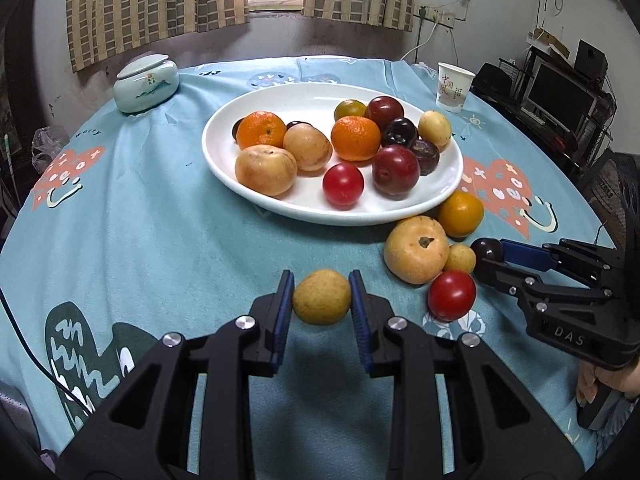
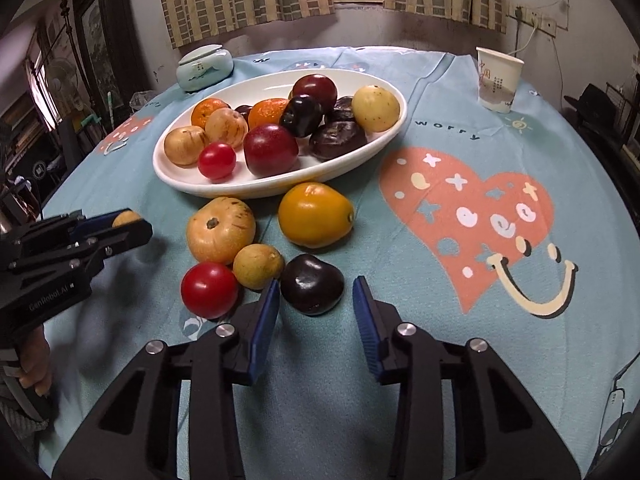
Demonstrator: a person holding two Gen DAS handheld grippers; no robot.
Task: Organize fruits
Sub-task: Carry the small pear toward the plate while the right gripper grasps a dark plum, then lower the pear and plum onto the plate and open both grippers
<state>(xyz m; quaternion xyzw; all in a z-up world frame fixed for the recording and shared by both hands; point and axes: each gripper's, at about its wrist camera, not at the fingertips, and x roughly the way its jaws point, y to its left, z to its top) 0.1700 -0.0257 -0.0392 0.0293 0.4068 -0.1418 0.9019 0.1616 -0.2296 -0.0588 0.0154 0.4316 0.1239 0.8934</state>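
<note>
The left gripper (image 1: 322,298), marked "GenRobot.AI", clamps a small round yellow-brown fruit (image 1: 322,297) above the light-blue tablecloth (image 1: 160,220) printed "worry". The right gripper (image 2: 316,300), marked "DAS", brackets a dark purple plum (image 2: 312,284), its jaws narrow, the right pad clear of it, near the white oval plate (image 2: 176,184).

A round table is covered by a light-blue printed tablecloth (image 2: 460,216). A white oval plate (image 1: 224,160) is set near its middle. Behind the plate to the left, a lidded celadon jar (image 1: 146,82) is placed; behind it to the right, a paper cup (image 1: 454,88). Just in front of the plate, a yellow-orange fruit (image 2: 314,216), a tan round fruit (image 2: 220,236), a small yellowish fruit (image 2: 258,266), a red tomato (image 2: 209,290) and a dark plum (image 2: 312,284) are grouped.
</note>
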